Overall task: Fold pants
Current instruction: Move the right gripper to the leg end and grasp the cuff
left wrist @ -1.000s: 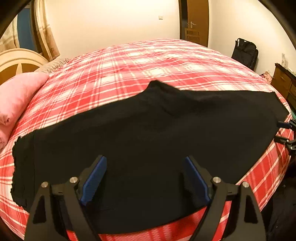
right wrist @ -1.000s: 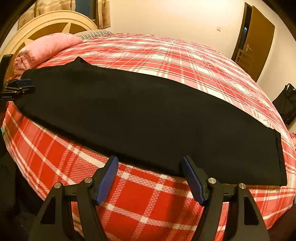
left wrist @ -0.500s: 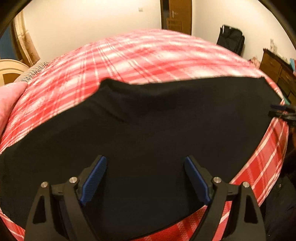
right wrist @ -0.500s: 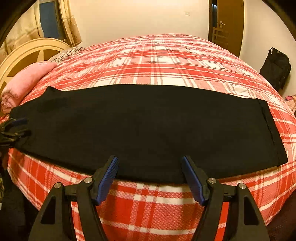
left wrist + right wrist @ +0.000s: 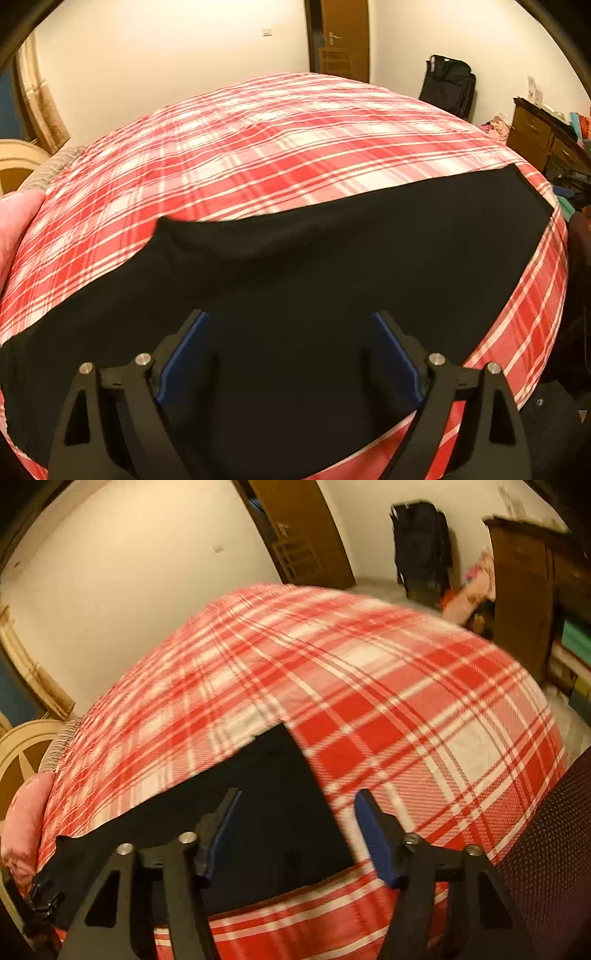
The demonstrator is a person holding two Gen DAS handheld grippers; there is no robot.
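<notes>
1. Pants [image 5: 295, 295], one pair, black: laid flat across the near side of the bed, running lengthwise from left to right. One hem end [image 5: 295, 775] is seen in the right wrist view, squared off and lying on the cover.
2. Bed [image 5: 295, 147], one: covered by a red and white plaid cover, on which the pants are spread.
3. Left tool [image 5: 290, 354], one: held over the pants with its two blue-padded fingers spread wide apart; nothing is gripped between them. Contact with the cloth cannot be judged.
4. Right tool [image 5: 297, 830], one: held over the hem end of the pants, fingers spread apart and gripping nothing. One finger is seen above the black cloth, the other above the plaid cover.
5. Pillow [image 5: 26, 823], one, pink: placed at the head of the bed, just beside the far end of the pants.
6. Headboard [image 5: 22, 753], one, cream-coloured: partly seen behind the pillow.
7. Door [image 5: 343, 37], one, brown wood: set in the far wall.
8. Bag [image 5: 448, 88], one, black: stood against the wall beyond the bed.
9. Dresser [image 5: 539, 136], one, dark wood: placed at the right of the room.
</notes>
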